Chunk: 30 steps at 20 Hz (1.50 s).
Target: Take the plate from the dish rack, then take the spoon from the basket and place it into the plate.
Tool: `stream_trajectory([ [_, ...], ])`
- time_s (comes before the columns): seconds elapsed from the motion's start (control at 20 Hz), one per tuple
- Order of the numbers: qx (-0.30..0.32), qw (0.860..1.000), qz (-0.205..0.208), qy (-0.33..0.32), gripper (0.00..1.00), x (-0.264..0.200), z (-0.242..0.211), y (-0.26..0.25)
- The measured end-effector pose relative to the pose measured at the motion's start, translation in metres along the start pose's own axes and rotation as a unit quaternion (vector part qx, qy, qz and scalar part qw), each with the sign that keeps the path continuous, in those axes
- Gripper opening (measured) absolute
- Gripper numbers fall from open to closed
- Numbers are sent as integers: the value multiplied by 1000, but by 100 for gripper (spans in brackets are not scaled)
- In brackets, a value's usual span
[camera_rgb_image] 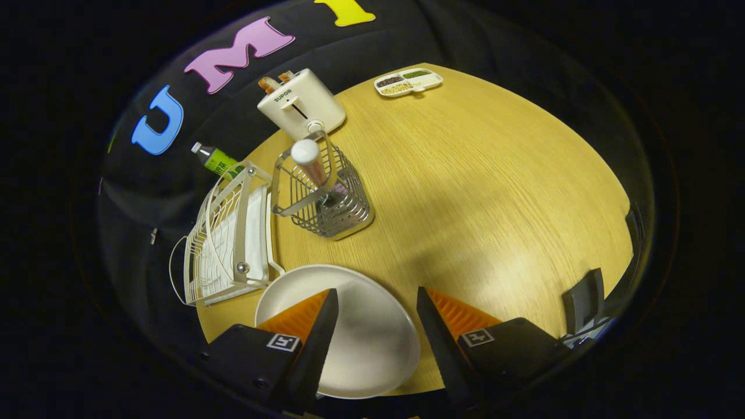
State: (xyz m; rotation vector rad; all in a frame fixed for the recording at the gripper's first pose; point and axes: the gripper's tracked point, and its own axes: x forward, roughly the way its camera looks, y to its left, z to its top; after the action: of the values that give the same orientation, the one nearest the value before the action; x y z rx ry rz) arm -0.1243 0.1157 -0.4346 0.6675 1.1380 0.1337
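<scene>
Plate: the white plate (361,343) lies flat on the wooden table (495,192), between the fingers and partly under the left one, just beside the white wire dish rack (224,244).
Gripper: the gripper (372,343) hangs above the plate; its fingers are spread apart and grasp nothing.
Spoon: the spoon (308,160) stands upright in the metal wire basket (332,198), beyond the fingers; its round white handle end rises above the rim.
Step in hand: the plate seems already out, so it is probably the turn of the spoon.
How to do it well: come from above, close on the handle below the round end, lift straight up so that the basket does not tip.
Writing: the toaster (302,102) carries the word "SUPOR"; the text on the green bottle (218,160) is too small to read.
</scene>
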Motion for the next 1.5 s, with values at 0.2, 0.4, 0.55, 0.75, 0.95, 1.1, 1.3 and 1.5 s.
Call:
stream_trajectory([
  [0.2,-73,996,21,-40,85,-33,22,16],
  [0.4,-164,981,52,-91,85,-76,46,42],
  [0.55,-210,966,80,-132,85,-109,65,68],
  [0.75,-256,951,73,-159,85,-117,101,74],
  [0.95,-301,938,54,-162,85,-100,129,67],
  [1.1,-311,937,52,-148,85,-82,139,63],
  [1.3,-336,932,55,-120,85,-53,139,57],
  [1.5,-328,939,63,-80,83,-22,127,53],
])
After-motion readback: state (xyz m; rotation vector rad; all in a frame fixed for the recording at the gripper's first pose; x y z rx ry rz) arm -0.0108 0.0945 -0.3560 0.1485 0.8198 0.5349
